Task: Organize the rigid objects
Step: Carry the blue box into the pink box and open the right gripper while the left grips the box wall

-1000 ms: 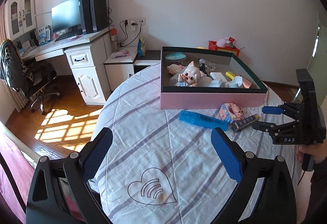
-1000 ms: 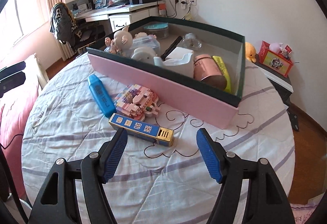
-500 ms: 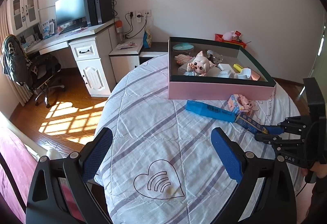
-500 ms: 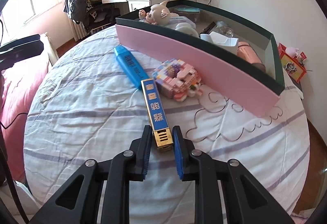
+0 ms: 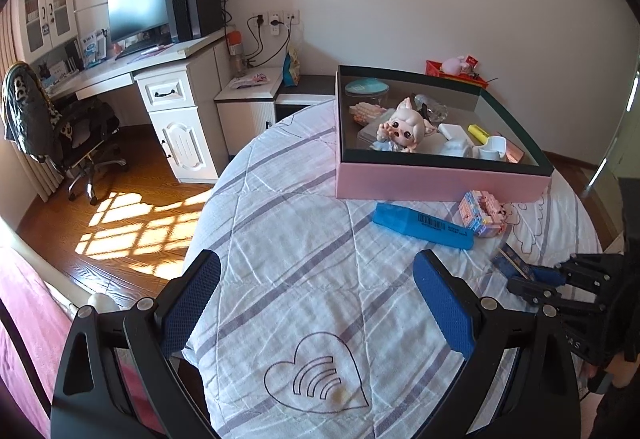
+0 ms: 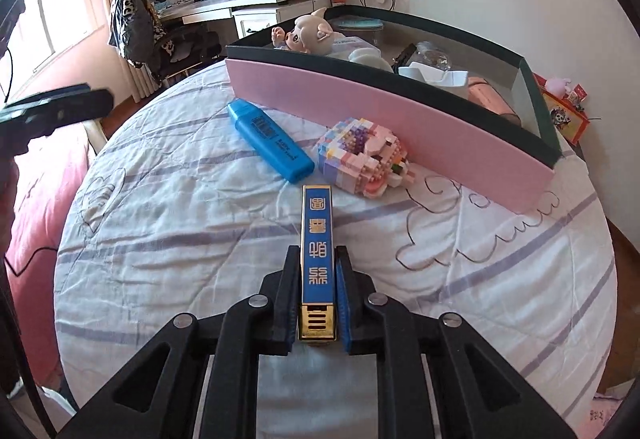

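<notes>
My right gripper is shut on a long blue and gold box and holds it lengthwise over the round table. The same box shows in the left wrist view at the tips of the right gripper. A blue highlighter and a pastel brick figure lie in front of the pink box. My left gripper is open and empty over the near side of the table.
The pink box with dark rim holds a pig doll, a yellow marker and several other items. A desk with monitor and an office chair stand at the left. The table edge drops to wooden floor.
My right gripper closed on the blue and gold box and slid further along it, turning it lengthwise and drawing it back from the brick figure. The left gripper rose and drew back slightly.
</notes>
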The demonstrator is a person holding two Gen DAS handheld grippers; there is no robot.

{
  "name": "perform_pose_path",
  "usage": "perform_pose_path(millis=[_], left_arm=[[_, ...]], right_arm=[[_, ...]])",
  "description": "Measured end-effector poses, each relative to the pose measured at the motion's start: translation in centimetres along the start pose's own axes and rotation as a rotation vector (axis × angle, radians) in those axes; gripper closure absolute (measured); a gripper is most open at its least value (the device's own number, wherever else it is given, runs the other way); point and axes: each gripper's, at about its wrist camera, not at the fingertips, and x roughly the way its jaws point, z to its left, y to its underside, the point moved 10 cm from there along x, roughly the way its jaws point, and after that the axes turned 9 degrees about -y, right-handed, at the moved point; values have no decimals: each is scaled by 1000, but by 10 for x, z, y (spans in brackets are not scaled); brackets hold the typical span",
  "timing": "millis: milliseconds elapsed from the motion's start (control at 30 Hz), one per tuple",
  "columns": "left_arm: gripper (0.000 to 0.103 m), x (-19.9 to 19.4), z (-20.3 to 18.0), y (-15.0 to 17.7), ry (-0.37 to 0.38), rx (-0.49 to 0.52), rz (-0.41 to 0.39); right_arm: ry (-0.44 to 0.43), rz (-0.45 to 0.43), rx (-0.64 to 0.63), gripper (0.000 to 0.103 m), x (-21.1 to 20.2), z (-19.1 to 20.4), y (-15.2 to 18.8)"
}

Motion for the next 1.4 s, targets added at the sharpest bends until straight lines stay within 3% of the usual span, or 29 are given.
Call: perform_pose_path(millis=[333,600,700,733,767,833,1167,1400], left_arm=[[7,70,-6,-67,-66,-14,23],[26,126,-32,-84,-69,47,101],[56,140,-40,-81,-31,54,133],[76,143,-44,-81,-4,47,141],[87,146,-47,-81,20,46,148],[94,148,-51,-81,36,54,130],[98,147,-58,-82,25,61,79],[98,148,-55,-83,24,56,61]], right_arm=[[131,-83,164,88,-67,-90,33],[168,-139,258,88,-70,-149,16],[183,-154,267,88,-70,-162,6],[182,-155,268,88,-69,-165,3],[194,-169,266,88,-70,-168,-2],[200,-173,261,88,-71,-172,-11],[203,-280,170,88,-84,-161,-104],[155,-188,119,87,-26,-142,-148]])
